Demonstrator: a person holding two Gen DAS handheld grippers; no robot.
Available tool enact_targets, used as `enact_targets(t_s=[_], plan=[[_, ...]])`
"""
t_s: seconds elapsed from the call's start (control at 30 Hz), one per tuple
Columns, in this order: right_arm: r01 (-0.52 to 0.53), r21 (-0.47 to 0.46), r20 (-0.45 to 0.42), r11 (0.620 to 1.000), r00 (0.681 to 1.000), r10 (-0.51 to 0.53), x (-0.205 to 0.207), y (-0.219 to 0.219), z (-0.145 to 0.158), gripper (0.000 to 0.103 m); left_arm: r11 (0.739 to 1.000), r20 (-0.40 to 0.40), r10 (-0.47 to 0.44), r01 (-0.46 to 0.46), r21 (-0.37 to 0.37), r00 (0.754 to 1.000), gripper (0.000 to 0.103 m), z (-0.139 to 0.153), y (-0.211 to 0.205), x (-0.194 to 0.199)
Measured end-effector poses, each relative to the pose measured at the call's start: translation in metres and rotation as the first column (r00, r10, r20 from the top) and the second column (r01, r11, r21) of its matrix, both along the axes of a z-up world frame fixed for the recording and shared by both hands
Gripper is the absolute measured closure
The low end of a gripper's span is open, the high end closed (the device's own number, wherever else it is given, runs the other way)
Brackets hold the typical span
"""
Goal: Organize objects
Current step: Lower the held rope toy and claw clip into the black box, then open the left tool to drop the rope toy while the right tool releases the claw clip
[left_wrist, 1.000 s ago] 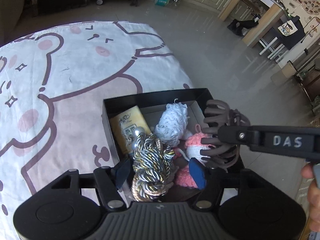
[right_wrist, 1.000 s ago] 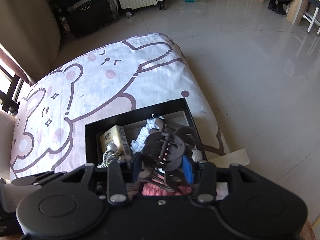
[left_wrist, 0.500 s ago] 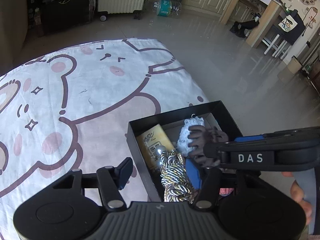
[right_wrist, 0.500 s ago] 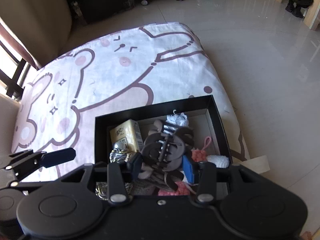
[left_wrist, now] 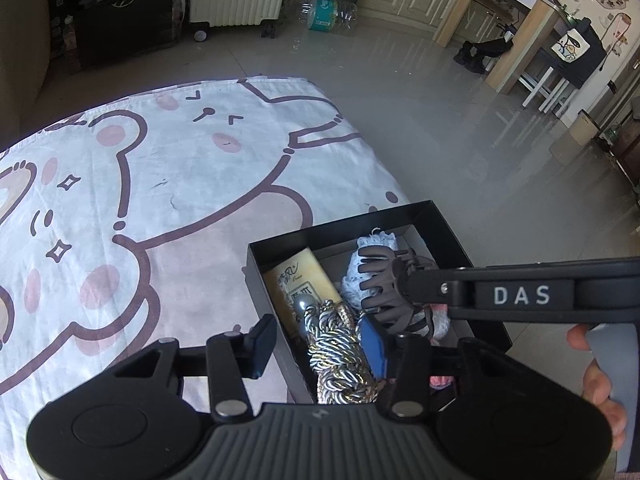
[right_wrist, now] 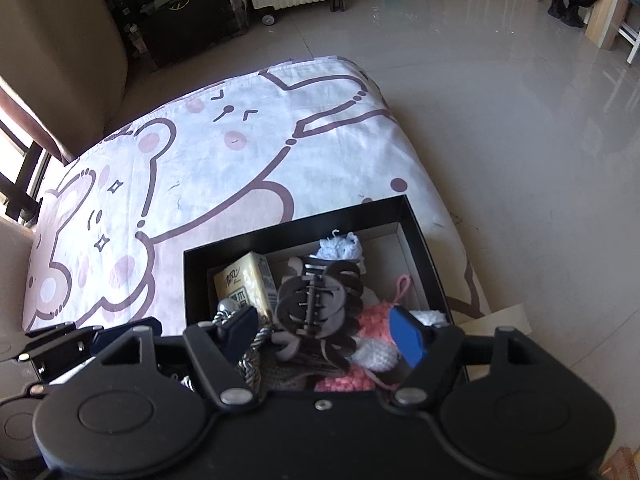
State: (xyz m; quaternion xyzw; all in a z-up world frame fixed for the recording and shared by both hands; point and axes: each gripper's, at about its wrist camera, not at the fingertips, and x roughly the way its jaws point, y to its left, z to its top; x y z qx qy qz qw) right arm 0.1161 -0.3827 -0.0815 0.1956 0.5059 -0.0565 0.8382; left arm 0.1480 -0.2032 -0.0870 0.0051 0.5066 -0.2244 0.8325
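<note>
The brown hair claw clip (right_wrist: 316,312) sits in the black box (right_wrist: 416,232), on top of the other things there and between the two fingers of the right gripper (right_wrist: 326,336). Those jaws are opening, and both pads stand clear of the clip's sides. Around the clip lie a yellow carton (right_wrist: 244,284), a twisted gold-and-silver cord (left_wrist: 340,356), a white knitted piece (right_wrist: 340,246) and pink-and-white crochet work (right_wrist: 376,336). The left gripper (left_wrist: 320,344) hangs over the box's left wall; its jaws are closing, with the cord between them, the blue right pad against the cord and the left pad apart from it. The box rests near the edge of a white cloth printed with cartoon bears (left_wrist: 160,184).
</note>
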Motion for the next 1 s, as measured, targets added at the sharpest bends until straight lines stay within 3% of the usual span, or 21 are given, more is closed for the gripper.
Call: enact_targets(t_s=[0.37, 0.43, 0.5, 0.63, 0.83, 1.0], plan=[[0.044, -0.016, 0.017, 0.999, 0.999, -0.044, -0.022, -0.002, 0.014, 0.025, 1.000, 0.002, 0.002, -0.002, 0.002, 1.000, 0.056, 0.013, 0.001, -0.012], [0.051, -0.016, 0.024, 0.999, 0.998, -0.051, -0.026, -0.002, 0.017, 0.025, 0.999, -0.016, 0.004, -0.005, -0.042, 1.000, 0.073, 0.011, 0.001, -0.013], [0.065, -0.017, 0.034, 0.998, 0.997, -0.064, -0.029, -0.003, 0.021, 0.025, 0.998, -0.041, 0.008, -0.010, -0.059, 0.999, 0.078, 0.007, -0.002, -0.012], [0.083, -0.002, 0.054, 0.997, 0.995, -0.083, -0.035, -0.008, 0.030, 0.025, 1.000, -0.006, -0.015, 0.015, 0.027, 1.000, 0.079, -0.003, -0.016, -0.014], [0.072, 0.002, 0.062, 0.997, 0.995, -0.072, -0.037, -0.008, 0.032, 0.025, 0.993, -0.030, -0.081, 0.083, 0.085, 0.996, 0.077, -0.019, -0.030, -0.018], [0.073, 0.009, 0.056, 0.997, 0.996, -0.074, -0.036, -0.010, 0.029, 0.025, 0.989, -0.105, -0.098, 0.109, 0.099, 0.990, 0.083, -0.027, -0.025, -0.019]])
